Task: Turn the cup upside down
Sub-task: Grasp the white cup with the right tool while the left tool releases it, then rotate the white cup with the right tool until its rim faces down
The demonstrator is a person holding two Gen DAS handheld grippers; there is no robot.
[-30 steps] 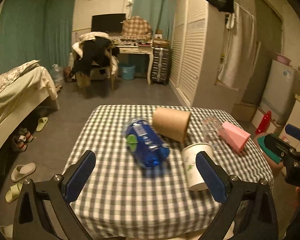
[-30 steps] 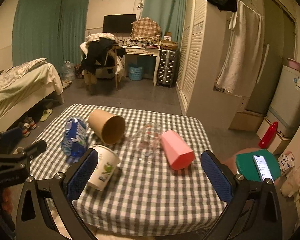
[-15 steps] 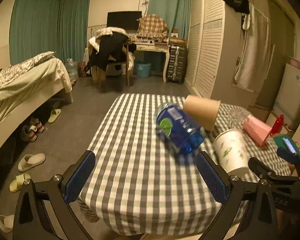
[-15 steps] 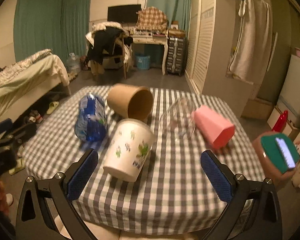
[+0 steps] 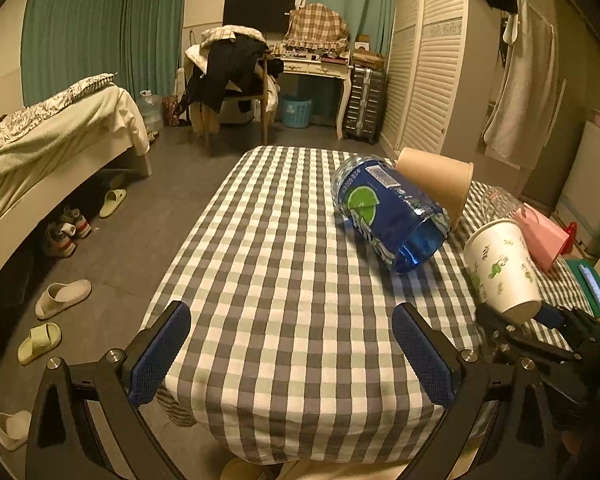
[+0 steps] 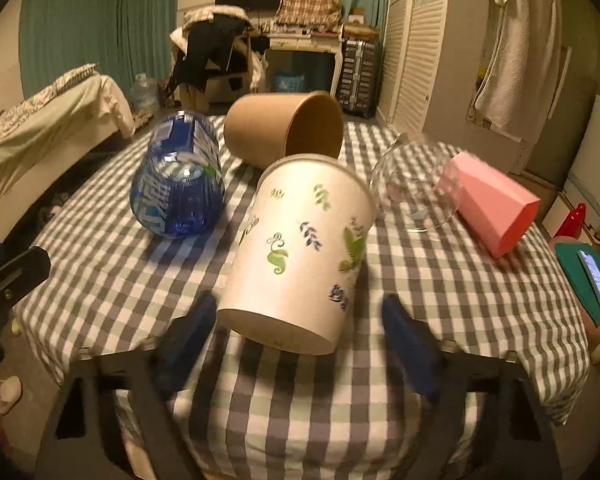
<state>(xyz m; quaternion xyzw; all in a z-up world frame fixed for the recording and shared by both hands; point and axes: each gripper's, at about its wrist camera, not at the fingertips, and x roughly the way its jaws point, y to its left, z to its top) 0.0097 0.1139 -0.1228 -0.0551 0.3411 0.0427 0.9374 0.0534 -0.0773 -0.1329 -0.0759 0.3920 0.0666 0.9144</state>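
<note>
A white paper cup with leaf prints lies on its side on the checked table, its base toward me. My right gripper is open, its blue pads on either side of the cup's base, not touching. The cup also shows in the left wrist view, with the right gripper's tips just below it. My left gripper is open and empty over the table's near left part. A brown paper cup, a clear glass and a pink cup also lie on their sides.
A blue plastic bottle lies left of the white cup. A green holder with a phone sits off the table's right edge. A bed stands to the left and slippers lie on the floor.
My right gripper has moved forward and down until its pads flank the white cup's base. My left gripper has swung left, so the cups sit at the right of its view.
</note>
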